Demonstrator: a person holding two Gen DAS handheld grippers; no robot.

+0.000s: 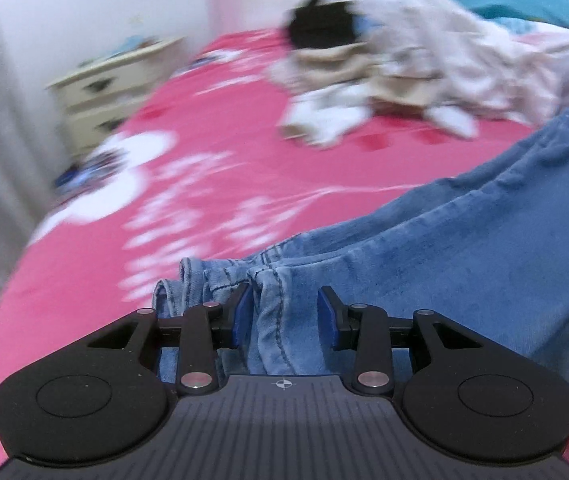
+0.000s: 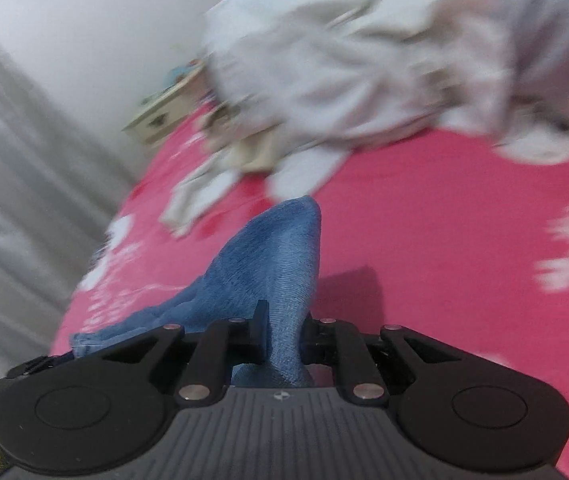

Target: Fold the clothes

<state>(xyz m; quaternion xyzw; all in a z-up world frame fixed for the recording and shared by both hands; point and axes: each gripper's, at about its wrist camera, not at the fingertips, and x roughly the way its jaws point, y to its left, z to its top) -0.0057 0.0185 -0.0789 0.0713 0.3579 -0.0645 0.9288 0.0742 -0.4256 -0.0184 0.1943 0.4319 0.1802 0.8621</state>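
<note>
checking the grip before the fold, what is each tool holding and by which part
Both hold the blue jeans. The left tool grips the stitched hem end of the legs; the right tool pinches a bunched fold of denim, which part unclear.

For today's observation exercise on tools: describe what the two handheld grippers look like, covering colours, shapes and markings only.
Both the left gripper and the right gripper have matt black linkage arms with silver pivot pins, two round black housings with circular insets, and a grey ribbed body bearing a small crosshair mark. The left one's fingers carry blue pads. No cables, sleeves or hands are visible.
</note>
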